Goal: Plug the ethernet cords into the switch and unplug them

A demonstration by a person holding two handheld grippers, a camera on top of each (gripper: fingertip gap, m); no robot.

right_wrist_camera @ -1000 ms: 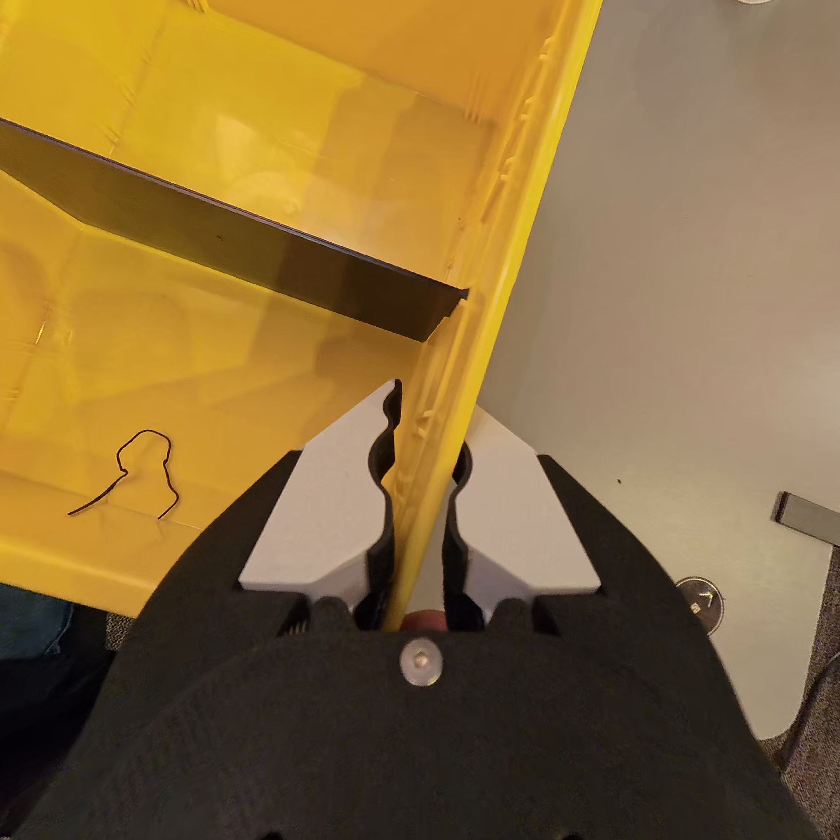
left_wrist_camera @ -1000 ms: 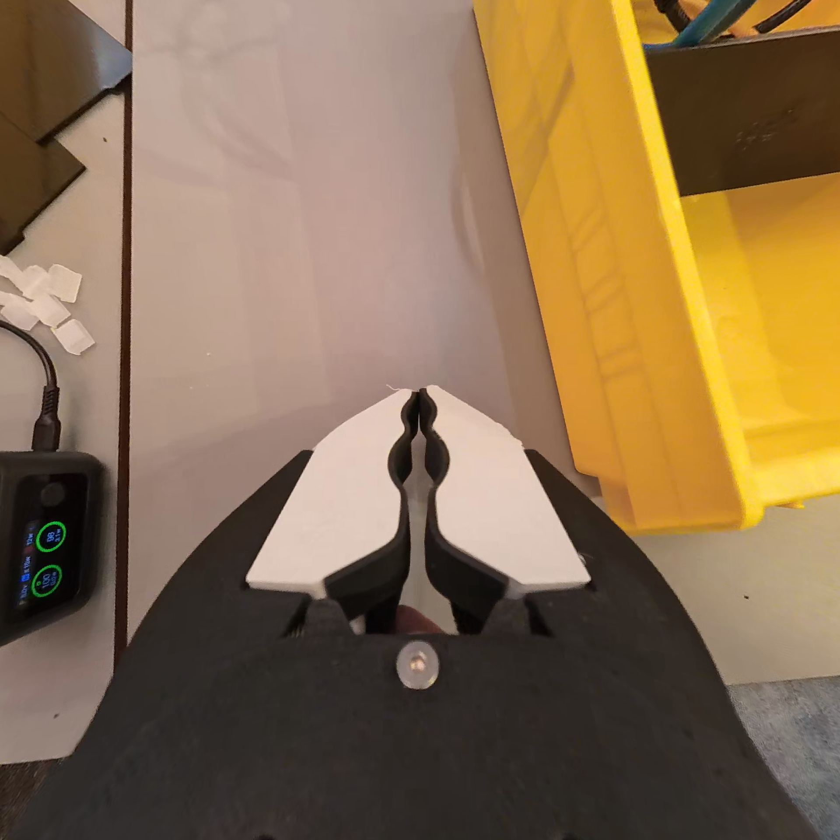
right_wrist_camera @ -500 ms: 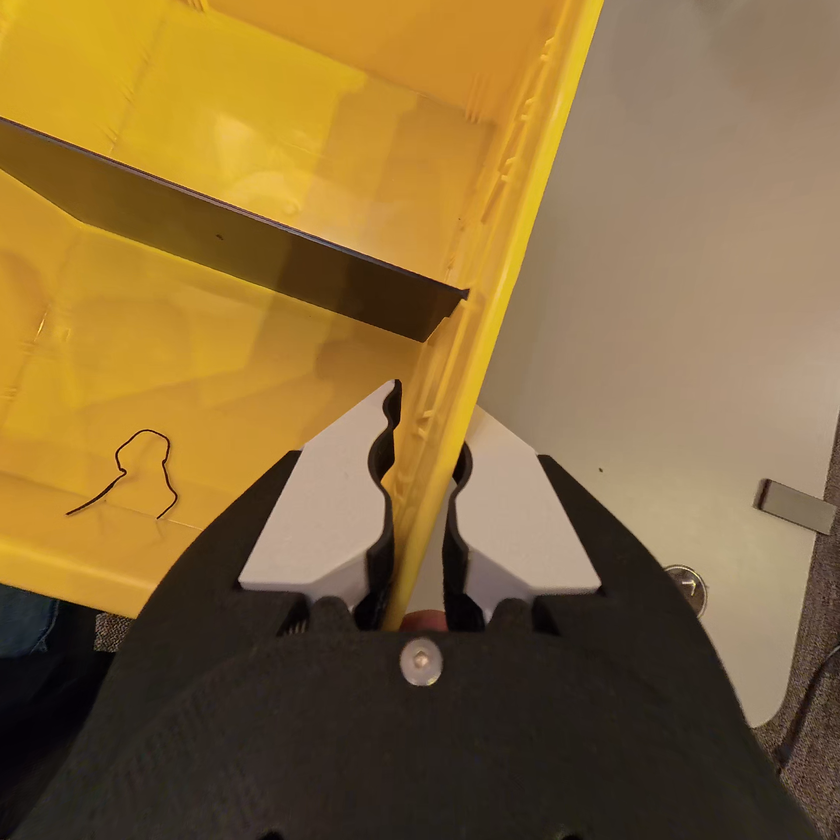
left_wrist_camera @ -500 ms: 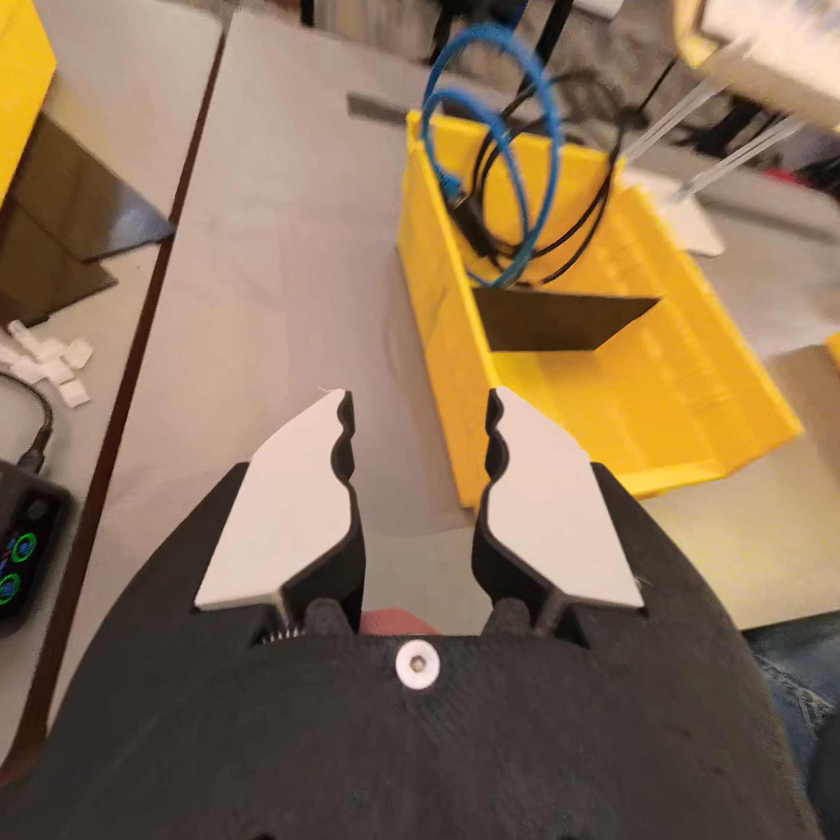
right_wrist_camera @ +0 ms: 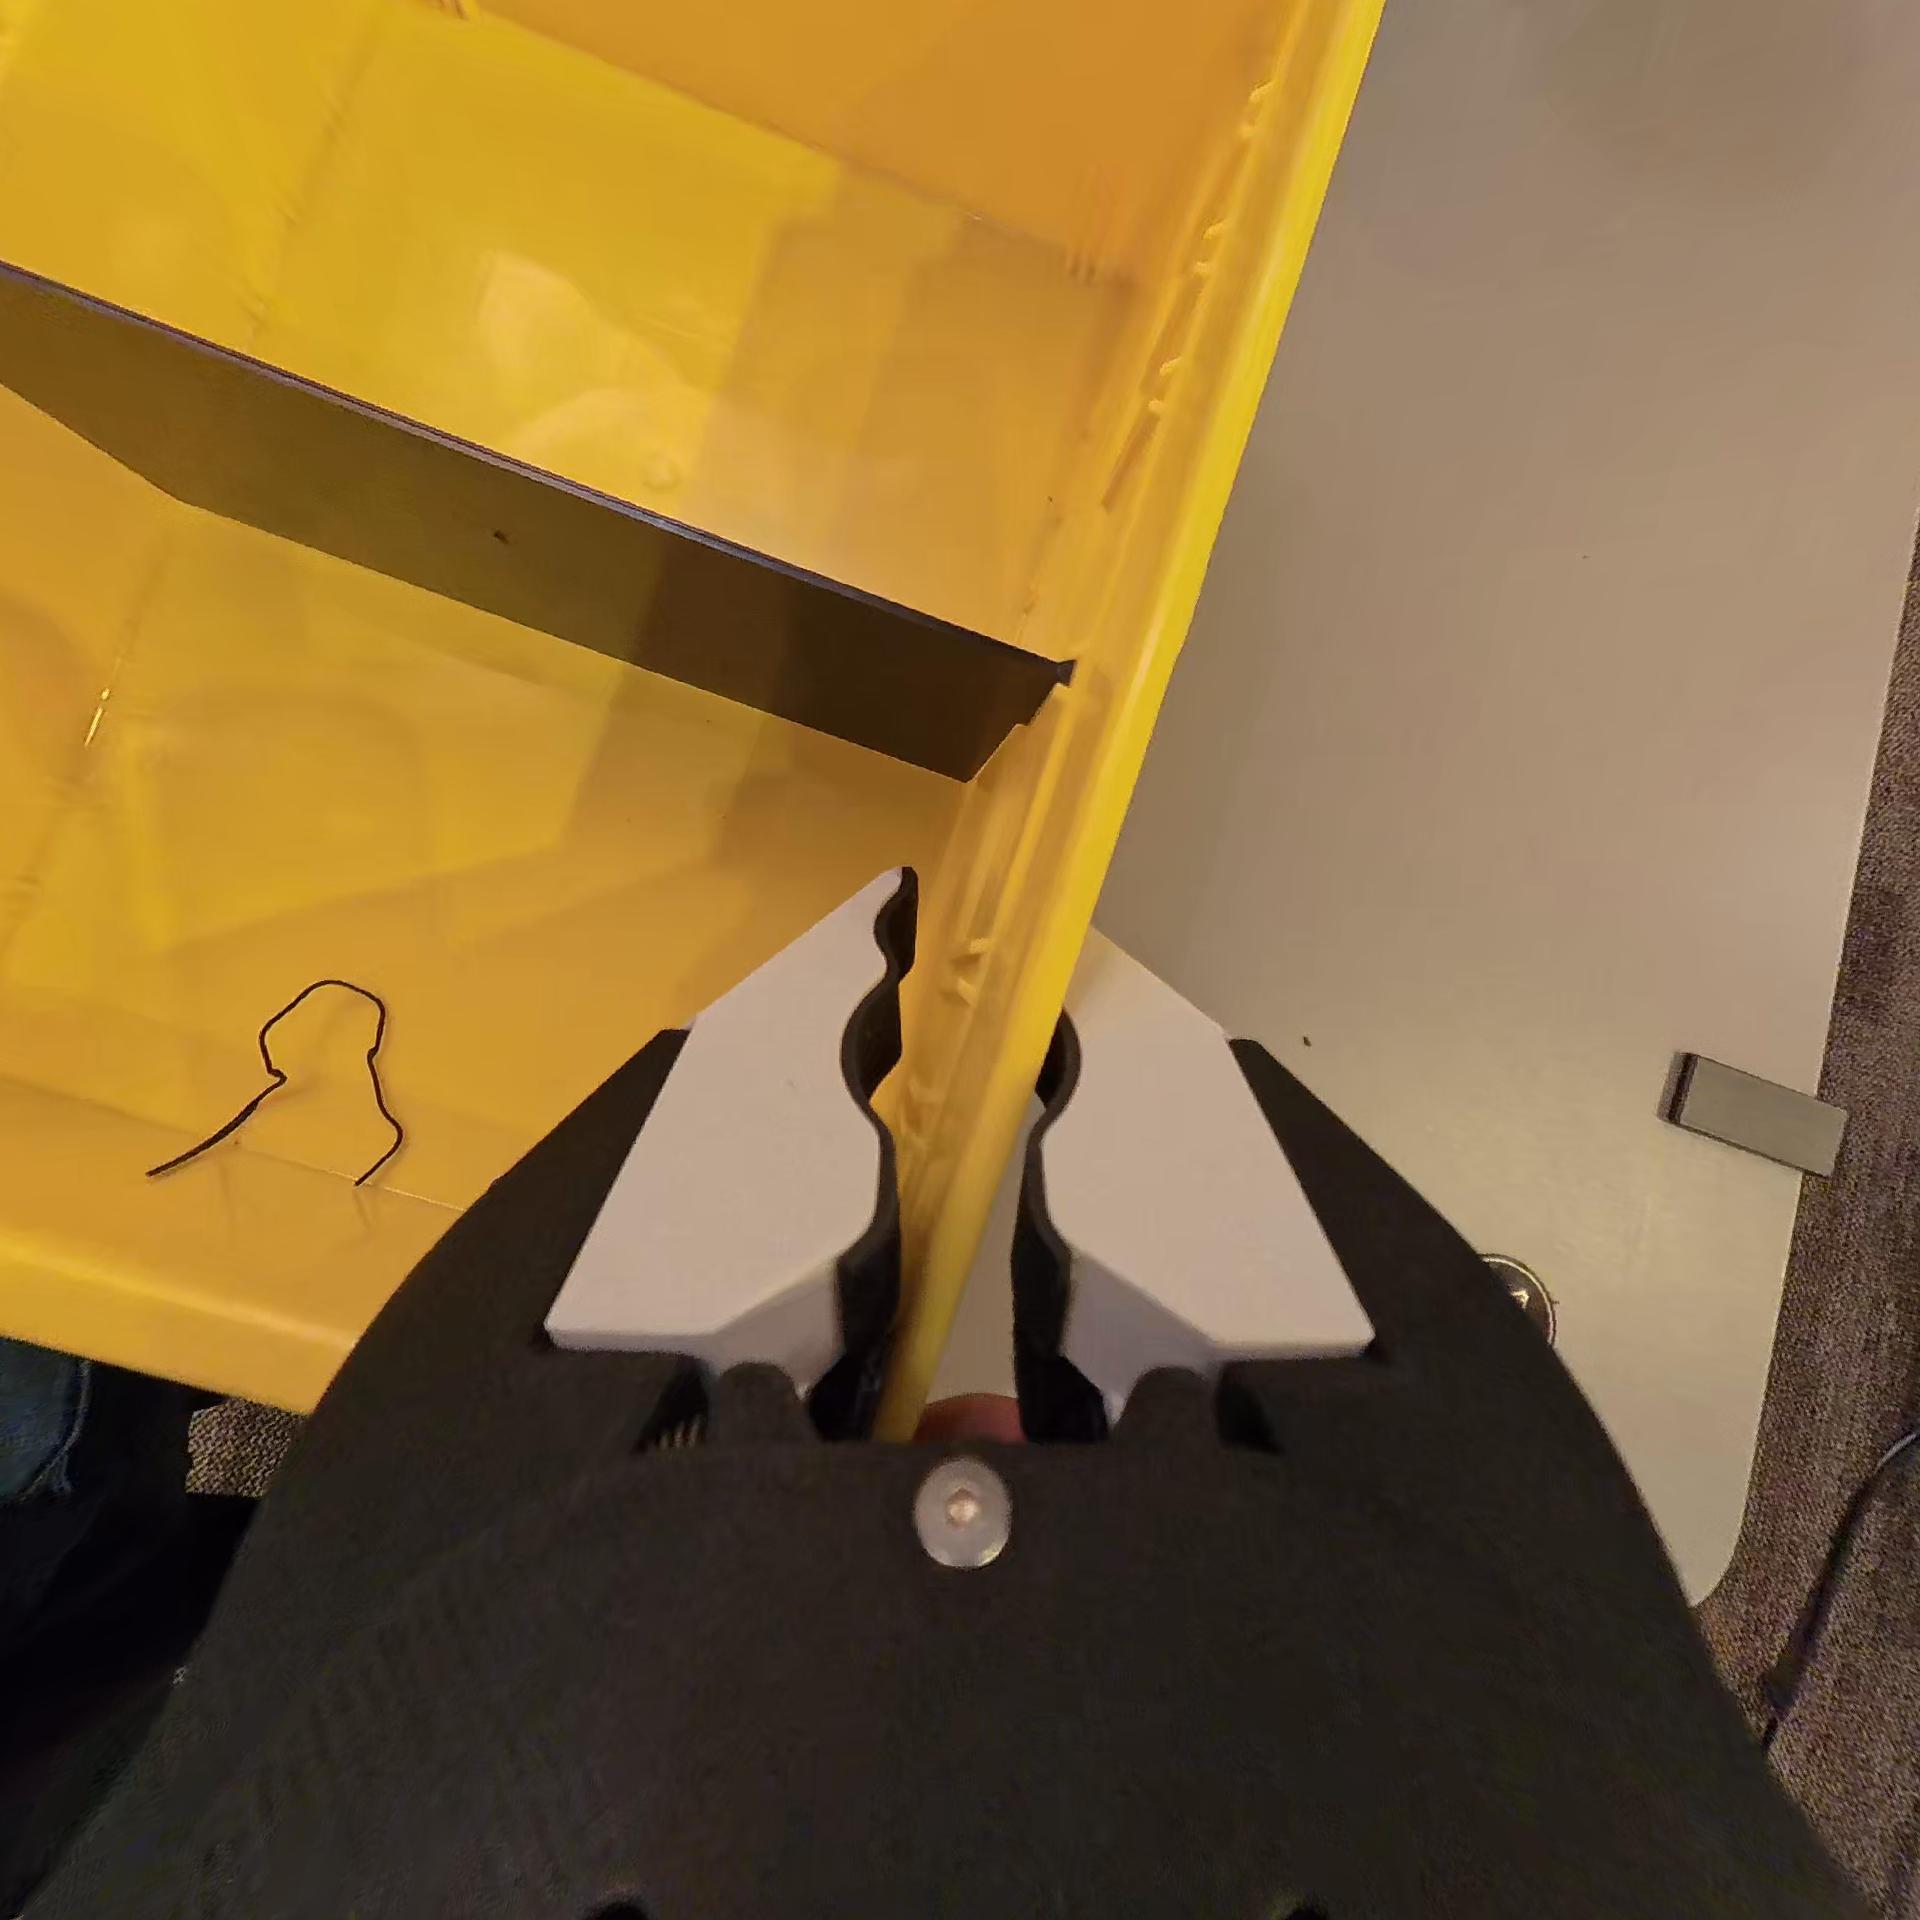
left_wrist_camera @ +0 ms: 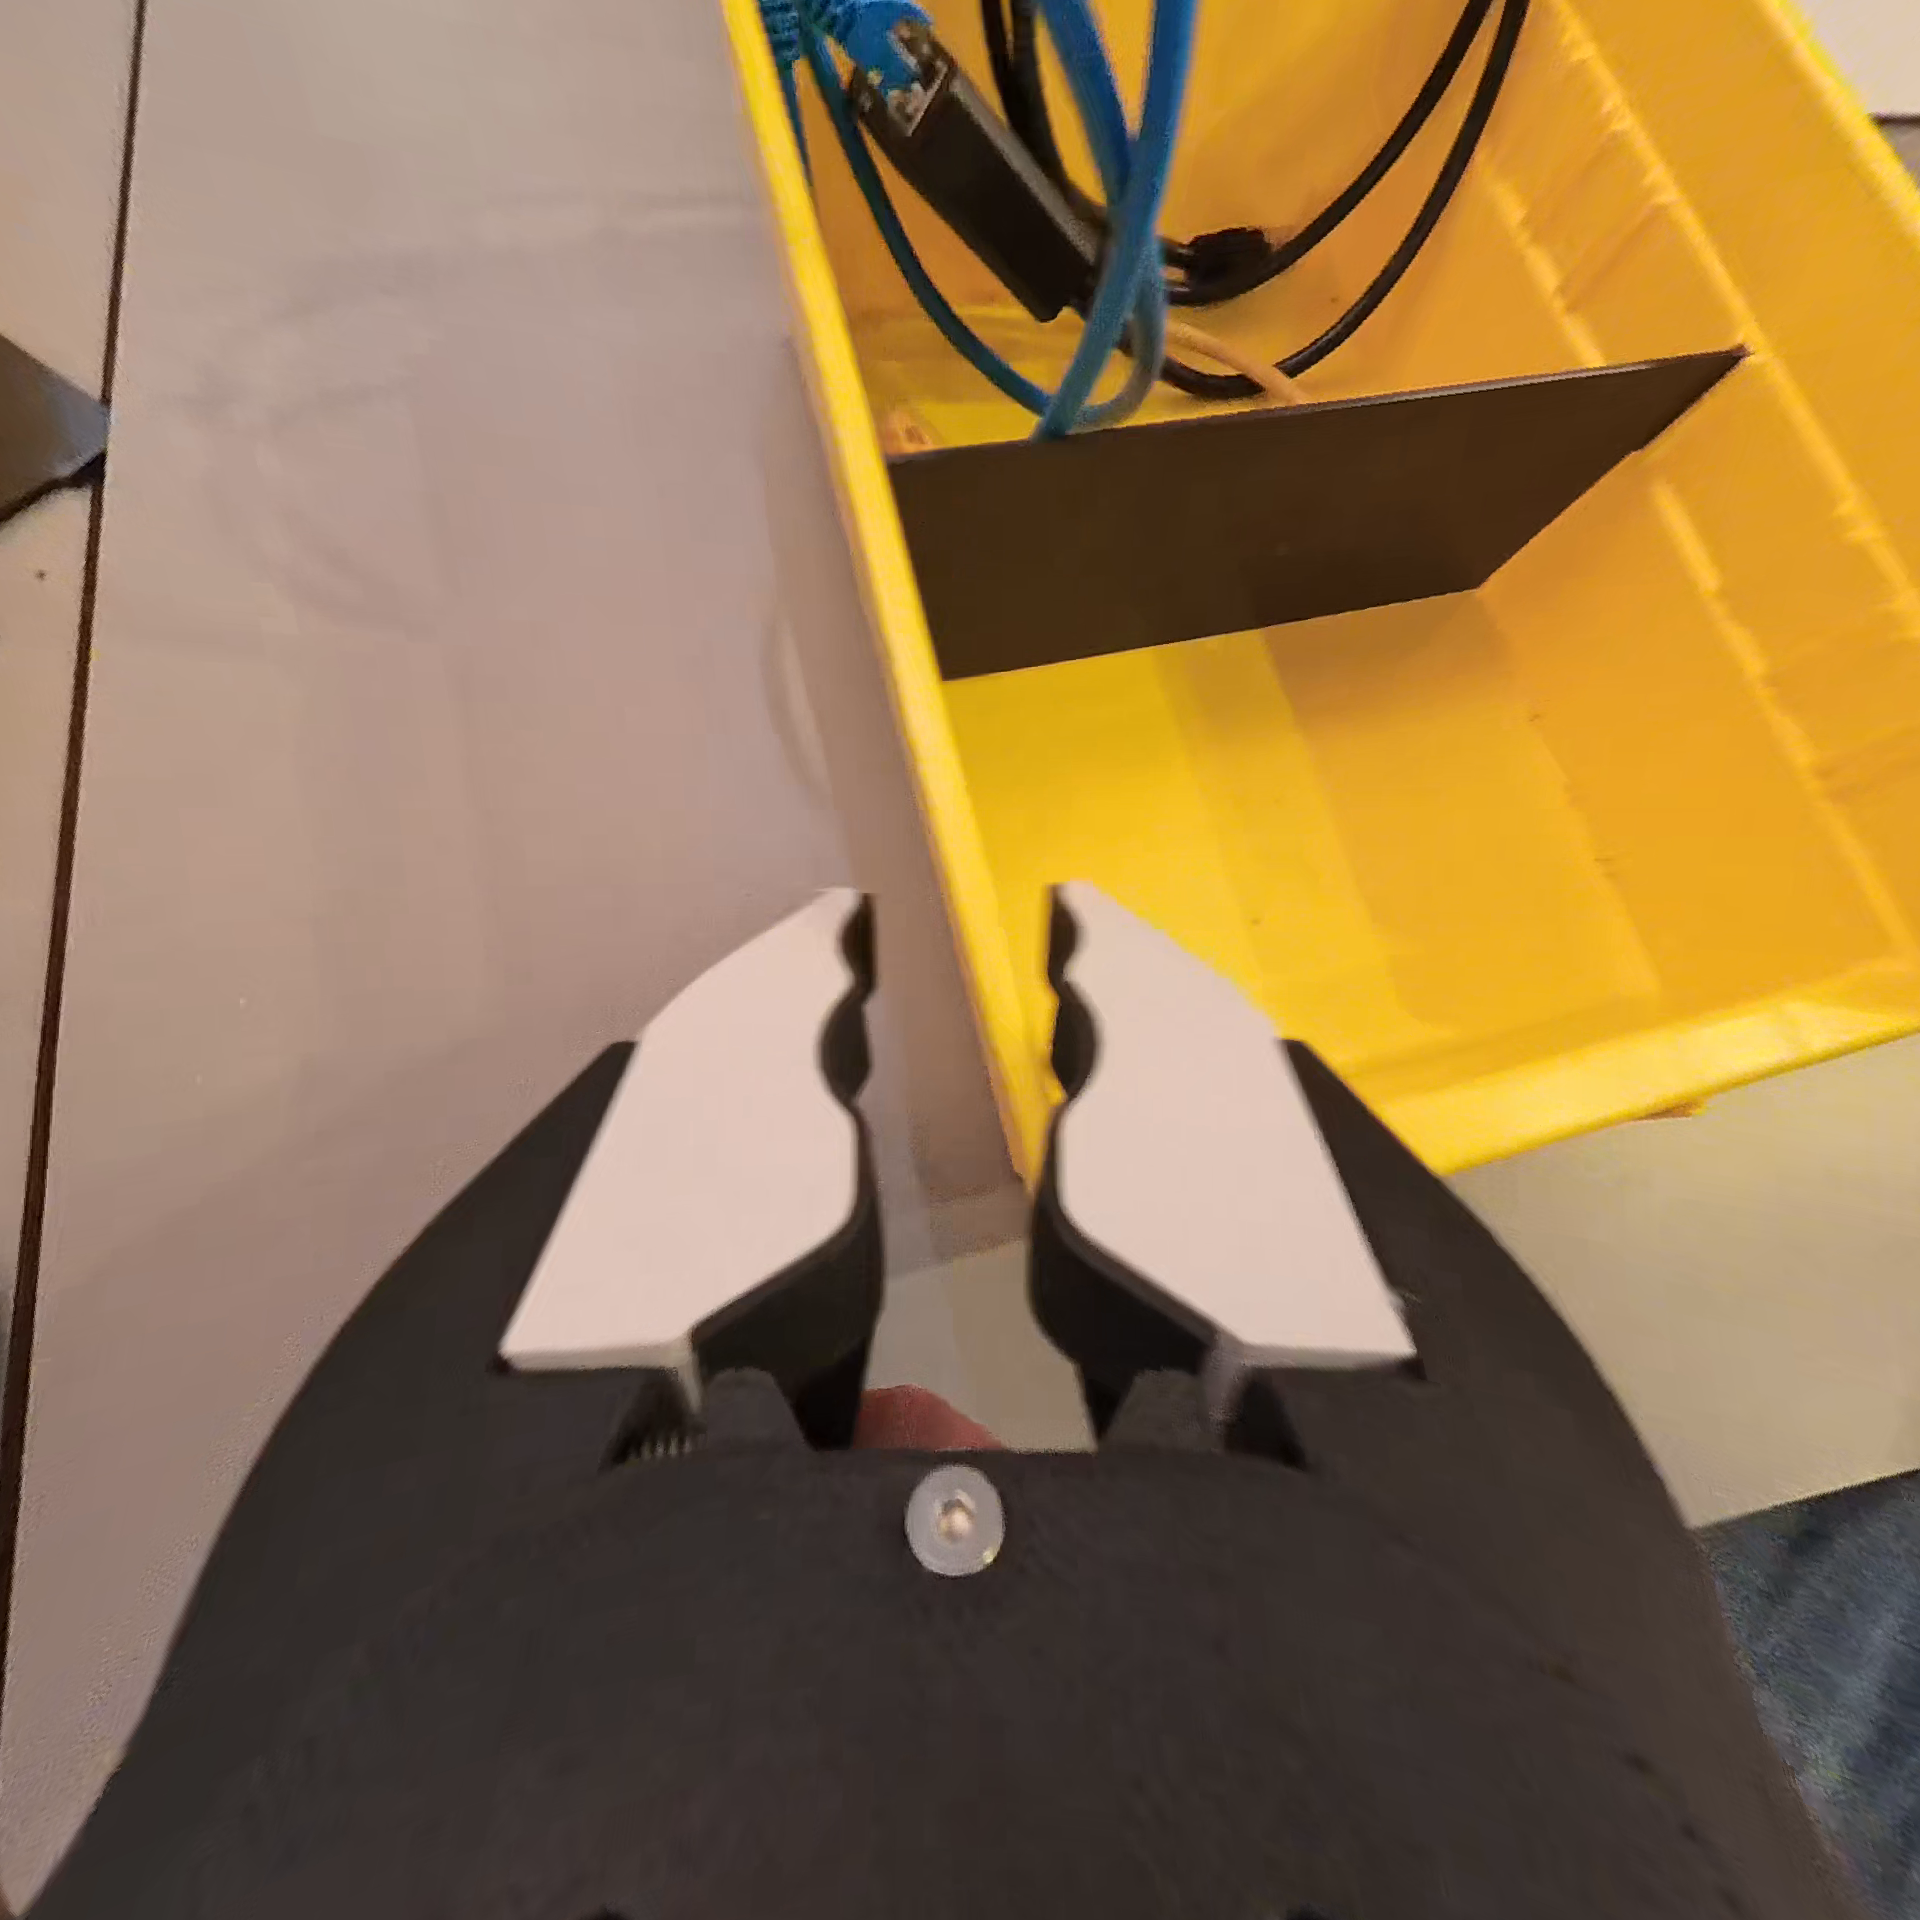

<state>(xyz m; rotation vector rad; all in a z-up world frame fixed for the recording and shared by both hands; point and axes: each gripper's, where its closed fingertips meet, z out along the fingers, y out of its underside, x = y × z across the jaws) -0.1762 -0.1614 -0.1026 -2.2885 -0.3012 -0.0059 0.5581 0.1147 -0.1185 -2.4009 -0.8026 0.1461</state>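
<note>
A yellow bin (left_wrist_camera: 904,582) stands on the grey table. Its far compartment holds blue ethernet cords (left_wrist_camera: 1127,218), black cables (left_wrist_camera: 1340,197) and a black switch (left_wrist_camera: 982,166) with a blue plug at its top end. My left gripper (left_wrist_camera: 961,914) is open and empty, with its fingers on either side of the bin's near left wall. My right gripper (right_wrist_camera: 987,935) is shut on the bin's right wall (right_wrist_camera: 1174,582), one finger inside the bin and one outside.
A black divider (left_wrist_camera: 1247,509) splits the bin; it also shows in the right wrist view (right_wrist_camera: 520,530). A thin black wire (right_wrist_camera: 312,1070) lies in the near compartment. A small grey block (right_wrist_camera: 1756,1112) sits at the table's right edge, with carpet (right_wrist_camera: 1870,1351) beyond. The grippers' ends are close to 80 centimetres from one another.
My left gripper opened and swung toward the bin, and its fingers now straddle the bin's left wall. My right gripper kept its hold on the right wall as the bin shifted over the table.
</note>
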